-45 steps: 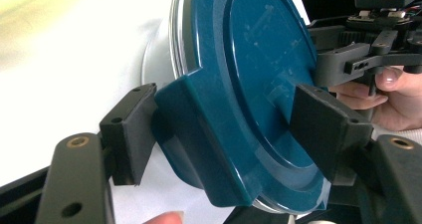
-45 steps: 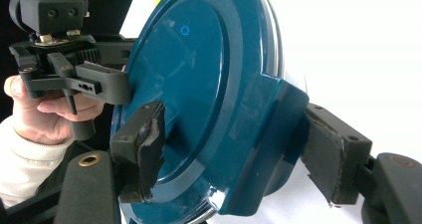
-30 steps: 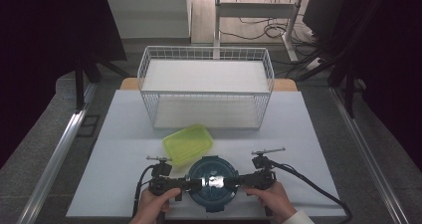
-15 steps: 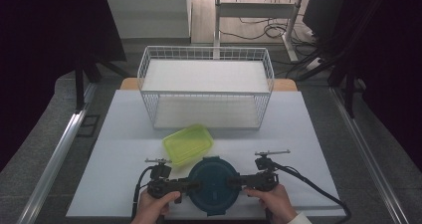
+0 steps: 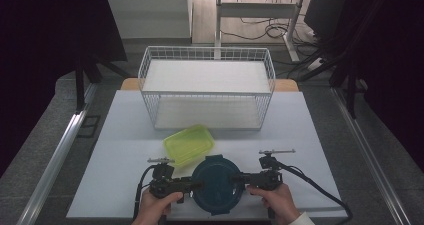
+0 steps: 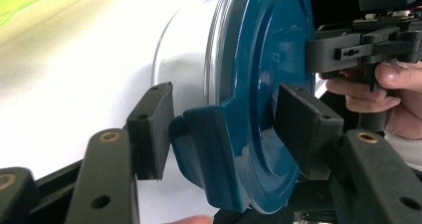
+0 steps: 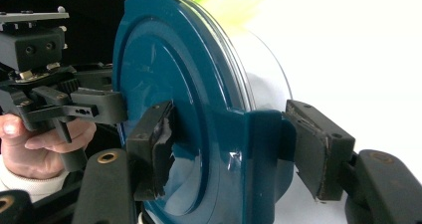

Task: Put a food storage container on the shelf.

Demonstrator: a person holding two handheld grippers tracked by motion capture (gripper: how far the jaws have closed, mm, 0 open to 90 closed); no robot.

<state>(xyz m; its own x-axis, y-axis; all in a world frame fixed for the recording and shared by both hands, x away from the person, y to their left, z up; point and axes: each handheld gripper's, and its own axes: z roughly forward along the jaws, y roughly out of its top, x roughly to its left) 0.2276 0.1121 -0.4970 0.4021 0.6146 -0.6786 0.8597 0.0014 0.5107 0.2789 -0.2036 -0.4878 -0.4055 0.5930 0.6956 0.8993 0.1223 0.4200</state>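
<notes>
Teal round container (image 5: 217, 184) sits at the table's (image 5: 310, 130) near edge, left gripper (image 5: 187, 186) and right gripper (image 5: 241, 177) each straddling a lid latch, jaws not quite pinched, probably to unclip both sides evenly.

White table (image 5: 120, 135) carries three things; white wire basket (image 5: 207, 92) stands at far middle, well beyond fingers (image 5: 159, 199); yellow-green lid (image 5: 189, 144) lies flat nearer, just beyond fingers and a little toward left-hand side; round clear container with dark blue lid (image 5: 217, 185) sits at near edge, between fingers of both hands, touching yellow-green lid's near corner.
</notes>
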